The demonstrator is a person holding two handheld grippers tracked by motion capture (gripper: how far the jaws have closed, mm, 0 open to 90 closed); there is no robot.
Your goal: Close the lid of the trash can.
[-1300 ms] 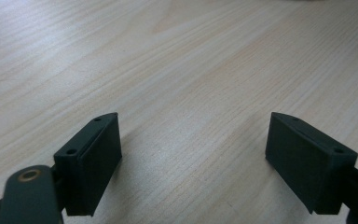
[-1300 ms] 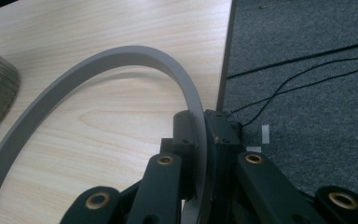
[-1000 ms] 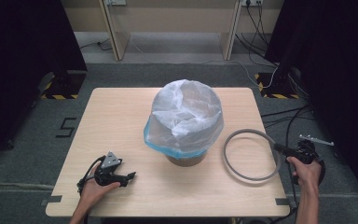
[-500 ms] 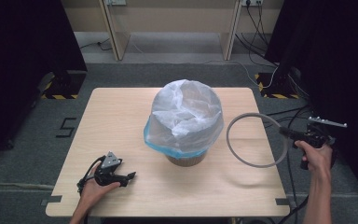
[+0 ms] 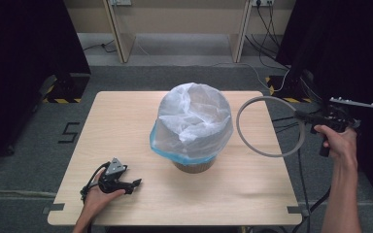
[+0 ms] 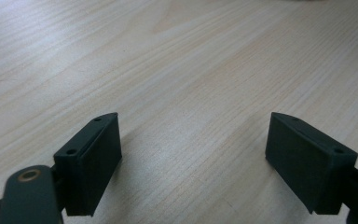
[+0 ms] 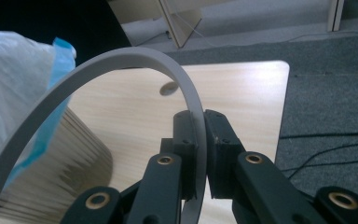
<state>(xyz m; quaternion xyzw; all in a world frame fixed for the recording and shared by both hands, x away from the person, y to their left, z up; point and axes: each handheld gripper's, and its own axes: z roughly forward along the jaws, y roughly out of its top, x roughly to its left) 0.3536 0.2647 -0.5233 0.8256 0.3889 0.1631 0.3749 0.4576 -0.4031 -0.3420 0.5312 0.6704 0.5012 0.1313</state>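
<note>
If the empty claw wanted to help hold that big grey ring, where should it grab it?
Probably the thin band on the side of the grey ring facing the bin, across from where the right claw pinches it. The ring is held up in the air, tilted, so the left claw could come from the left, one jaw inside the hoop, one outside. The band is flat and narrow.

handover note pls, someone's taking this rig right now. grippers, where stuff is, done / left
Right gripper: shut on the grey ring, held in the air off the table's right edge, beside the bin.
Left gripper: open, holding nothing, resting on the table at the front left.
Bin: mid-table, white bag with a blue hem draped over its rim.
Done: ring picked up.
Left, probably: lower the ring over the bagged rim to clamp the bag; the left gripper may need to steady the bin.
</note>
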